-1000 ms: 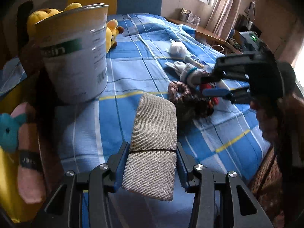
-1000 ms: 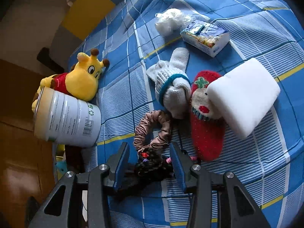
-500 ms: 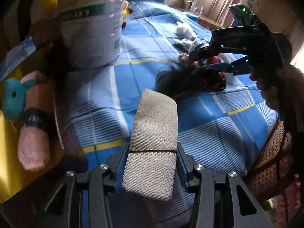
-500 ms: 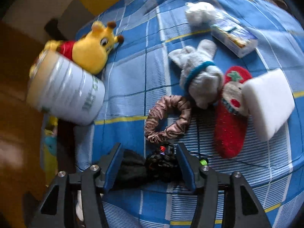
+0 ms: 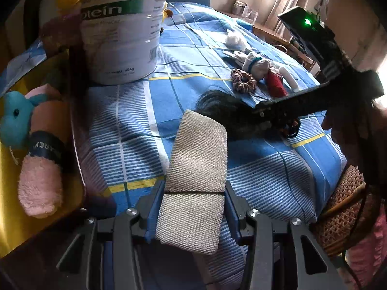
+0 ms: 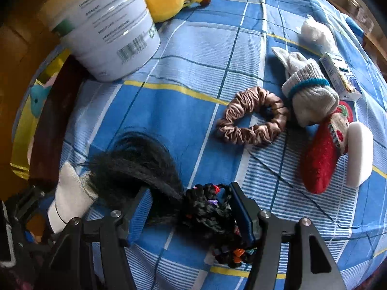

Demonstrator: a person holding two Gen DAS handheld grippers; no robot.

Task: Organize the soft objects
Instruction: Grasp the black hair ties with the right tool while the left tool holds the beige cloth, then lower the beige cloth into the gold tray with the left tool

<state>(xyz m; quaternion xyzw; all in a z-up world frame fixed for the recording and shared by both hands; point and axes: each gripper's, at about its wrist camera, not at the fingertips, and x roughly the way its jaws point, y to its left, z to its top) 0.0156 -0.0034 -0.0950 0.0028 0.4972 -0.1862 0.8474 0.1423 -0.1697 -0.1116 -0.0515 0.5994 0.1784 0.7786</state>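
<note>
The right gripper (image 6: 191,207), jaws just widening, straddles the limp black hairpiece (image 6: 150,169) near the bed's (image 6: 193,48) front edge; best pinched at its braided knot. The left gripper (image 5: 191,207) clamps a soft bandage roll (image 5: 196,176)

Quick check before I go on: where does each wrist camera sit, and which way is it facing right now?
Left wrist: behind the left tool, clamped on a beige bandage roll, facing across the blue plaid bedspread; a hand holds the right tool.
Right wrist: behind the right tool, tilted steeply down, black braided hairpiece between its fingers.
Shared: protein tin, brown scrunchie.
</note>
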